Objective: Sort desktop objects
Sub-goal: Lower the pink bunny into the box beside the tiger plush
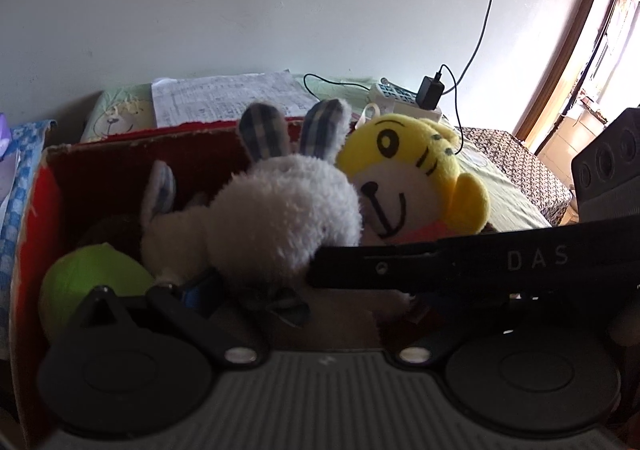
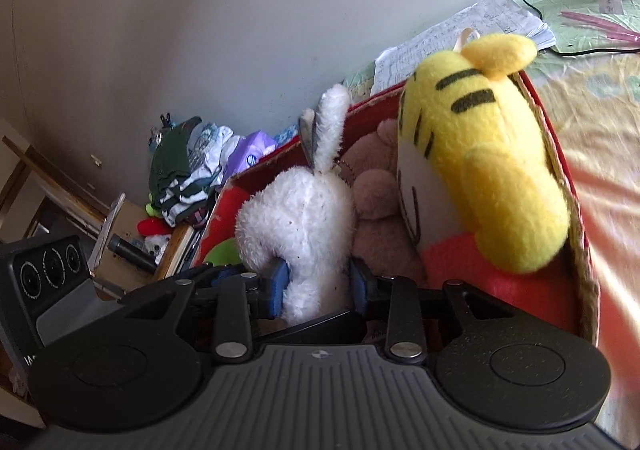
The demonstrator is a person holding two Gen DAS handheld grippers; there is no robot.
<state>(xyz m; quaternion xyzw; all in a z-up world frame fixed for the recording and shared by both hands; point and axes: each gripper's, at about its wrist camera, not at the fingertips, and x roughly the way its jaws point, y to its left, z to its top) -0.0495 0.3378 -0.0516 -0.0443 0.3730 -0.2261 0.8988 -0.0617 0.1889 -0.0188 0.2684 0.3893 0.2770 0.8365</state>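
My right gripper (image 2: 318, 284) pinches one white plush rabbit (image 2: 296, 218) between its blue pads (image 2: 280, 277), inside the red cardboard box (image 2: 576, 206). Beside the rabbit sit one yellow tiger plush (image 2: 488, 170), one brown bear (image 2: 376, 218) and one green ball (image 1: 92, 282). I cannot tell how my left gripper (image 1: 256, 290) stands.

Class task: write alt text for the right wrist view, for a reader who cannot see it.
The right gripper has its blue-padded jaws closed around the lower part of a white plush rabbit inside a red cardboard box. A yellow striped tiger plush and a brown plush sit beside it in the box, which rests on a patterned cloth.
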